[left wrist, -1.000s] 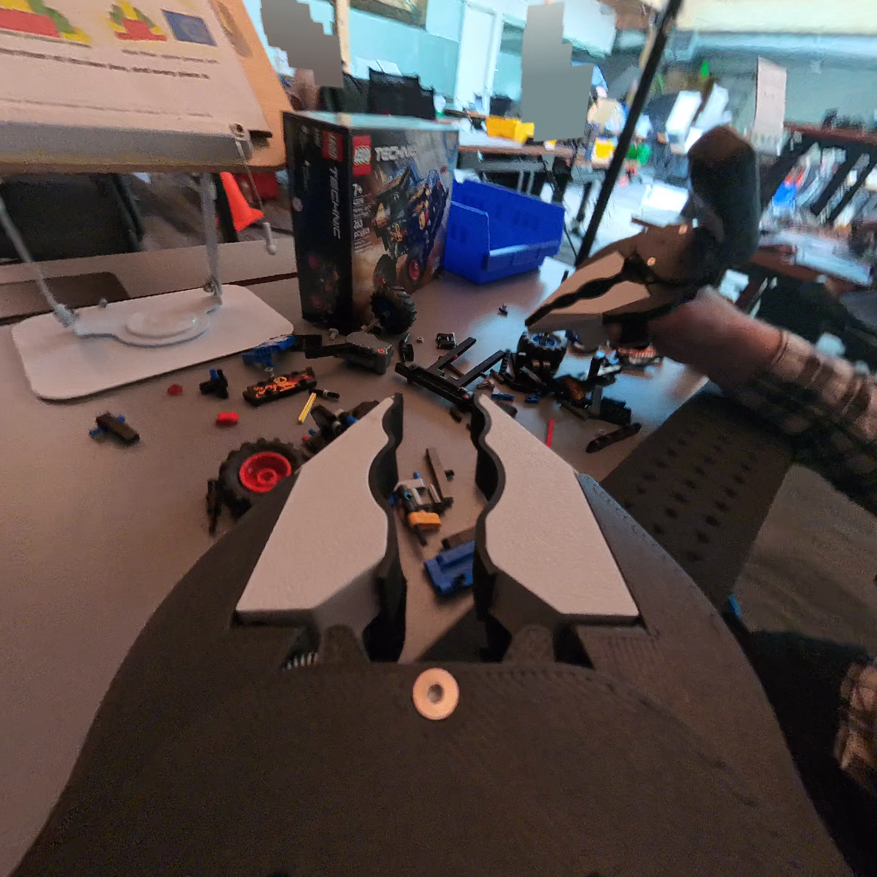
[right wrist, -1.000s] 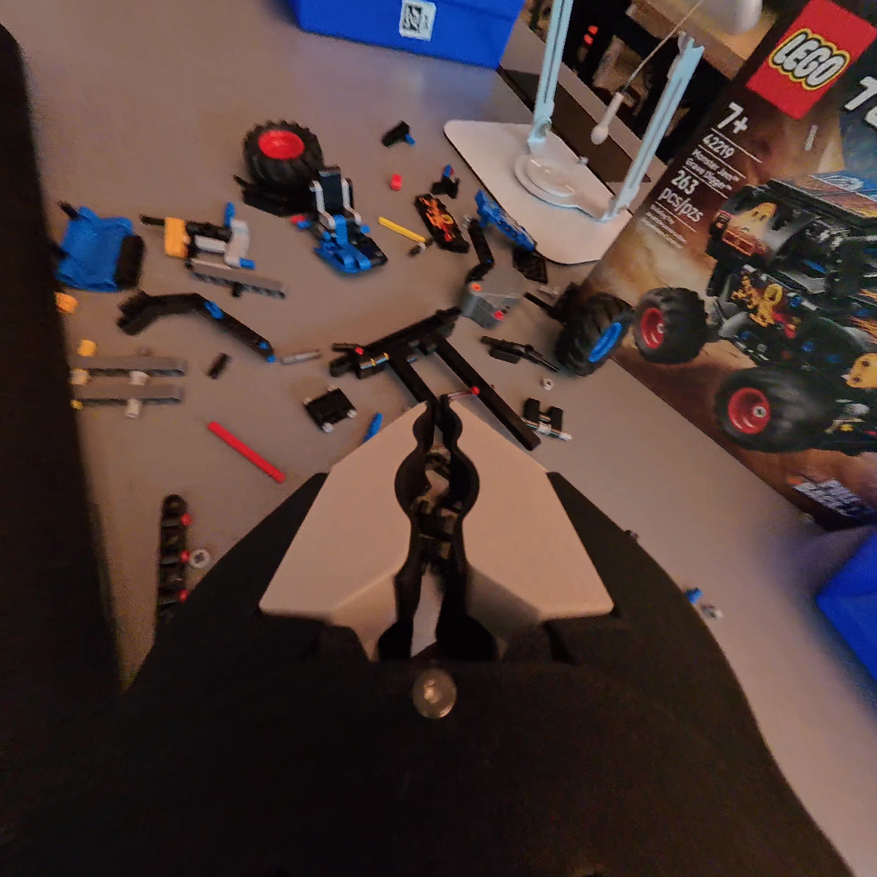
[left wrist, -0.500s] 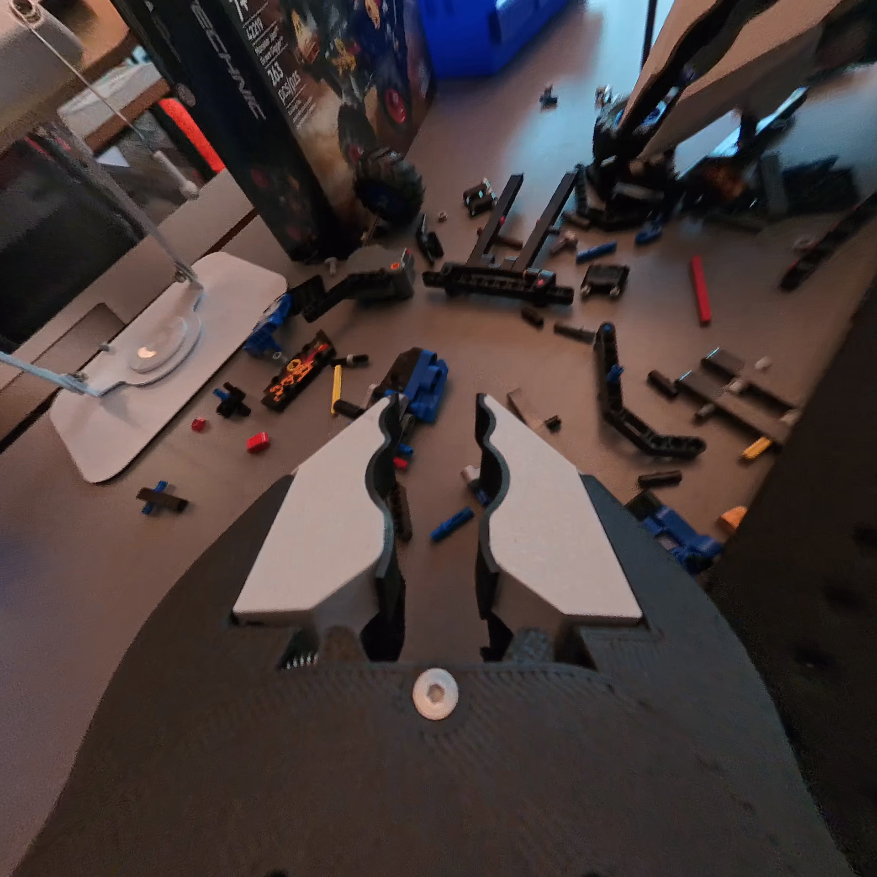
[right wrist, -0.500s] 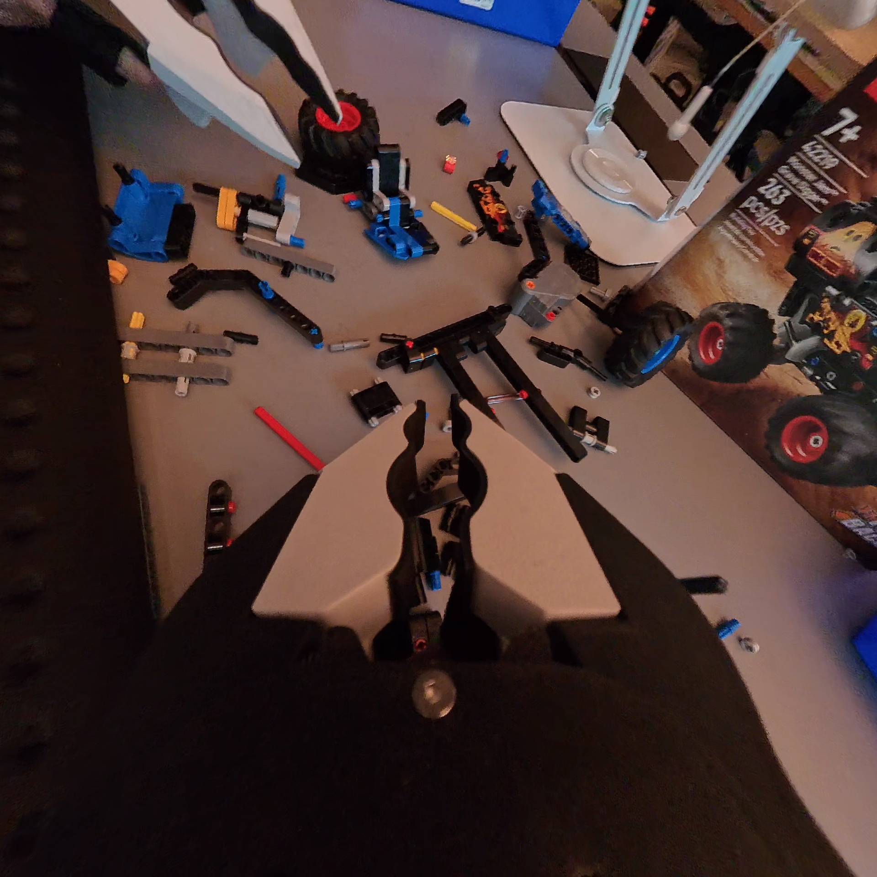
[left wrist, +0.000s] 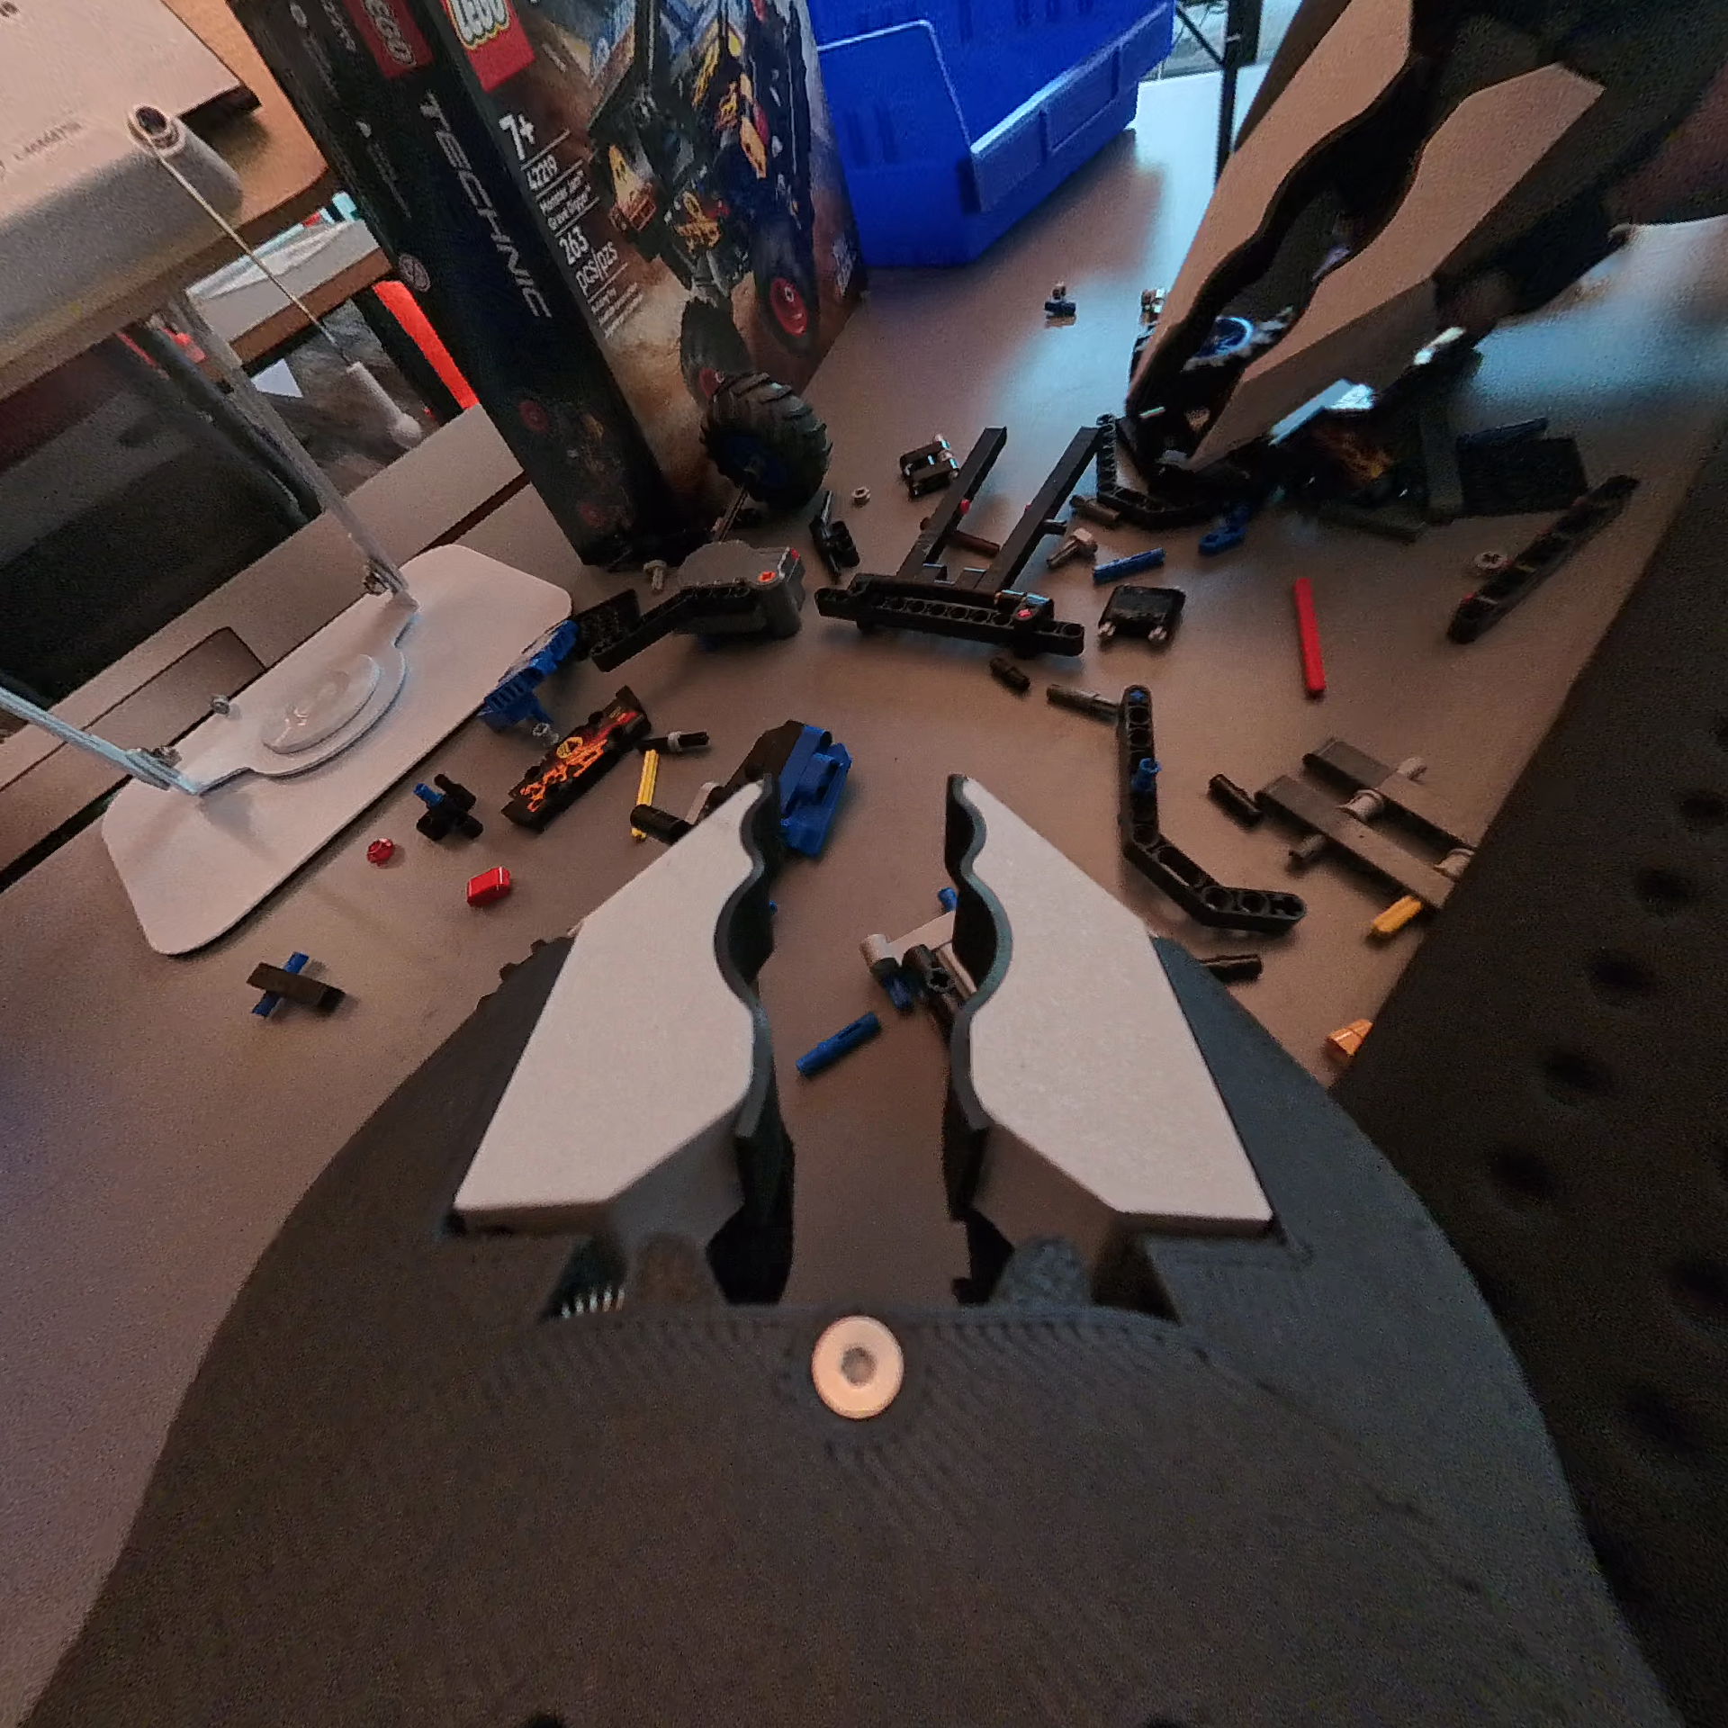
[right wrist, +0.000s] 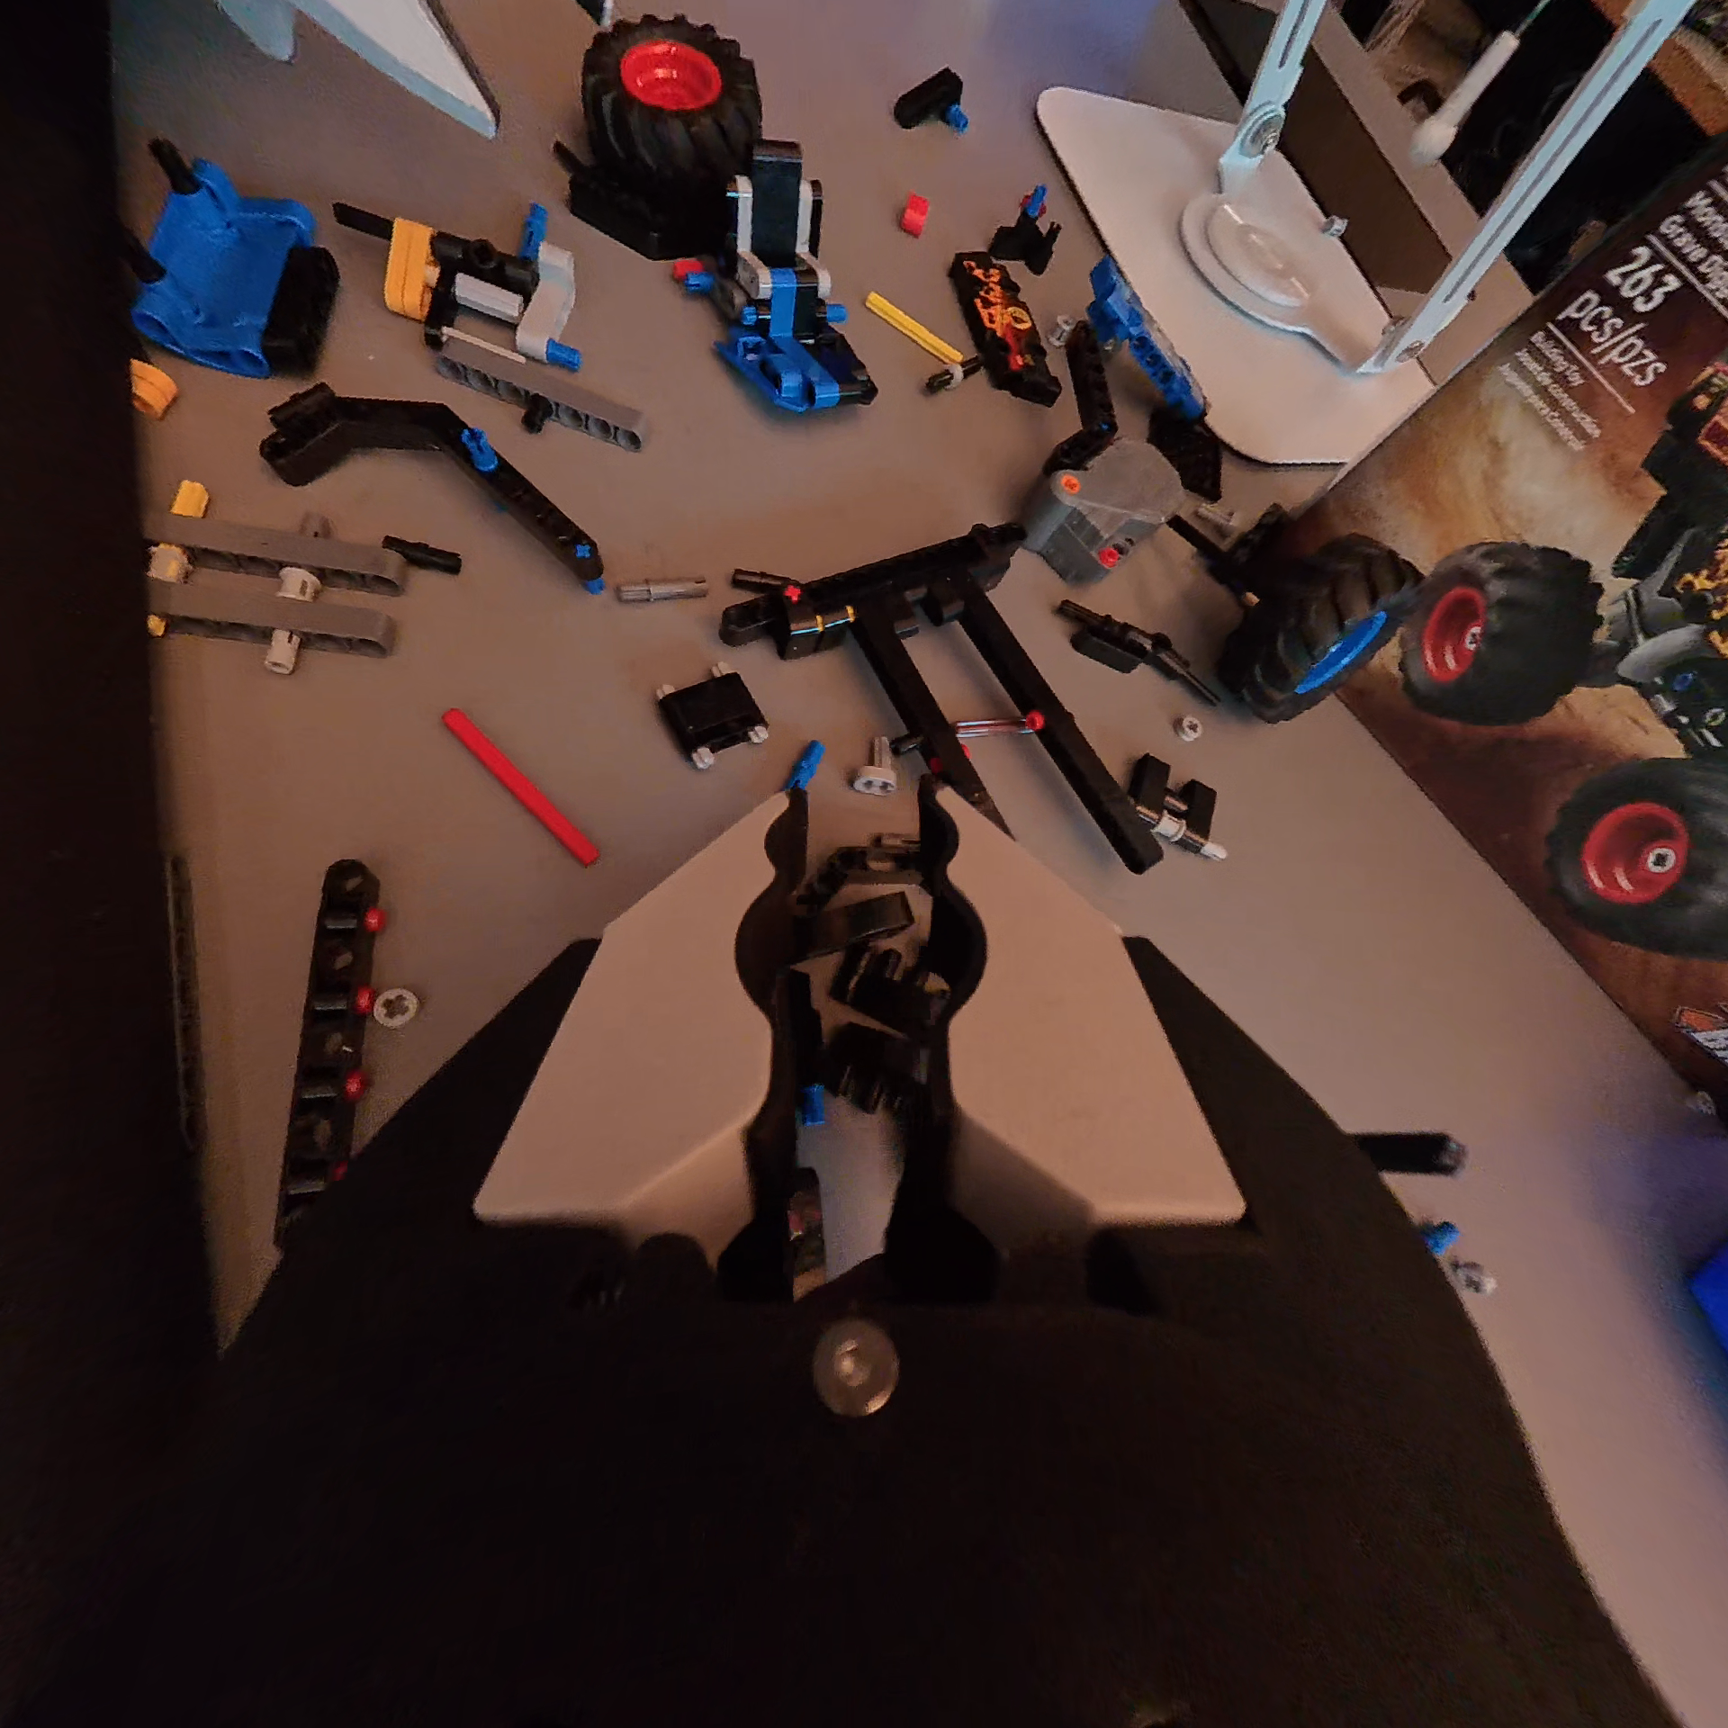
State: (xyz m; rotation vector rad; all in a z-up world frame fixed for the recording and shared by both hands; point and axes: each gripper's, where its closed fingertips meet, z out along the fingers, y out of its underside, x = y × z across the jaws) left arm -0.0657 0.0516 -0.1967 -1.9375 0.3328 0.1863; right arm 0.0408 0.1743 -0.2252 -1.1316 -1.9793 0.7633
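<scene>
Caught low over the littered grey table (left wrist: 187, 1122) with the left gripper (left wrist: 856, 795) spread above a small grey-and-blue piece (left wrist: 898, 963) at frame centre and the right gripper (left wrist: 1173, 439), upper right, narrowly parted around a black parts cluster (right wrist: 870, 944), any pinch there impossible to tell.

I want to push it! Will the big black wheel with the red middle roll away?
Probably not far: the wheel seems to lie with its red hub up, so it may just slide. Its knobbly tread likely grips the table.
</scene>
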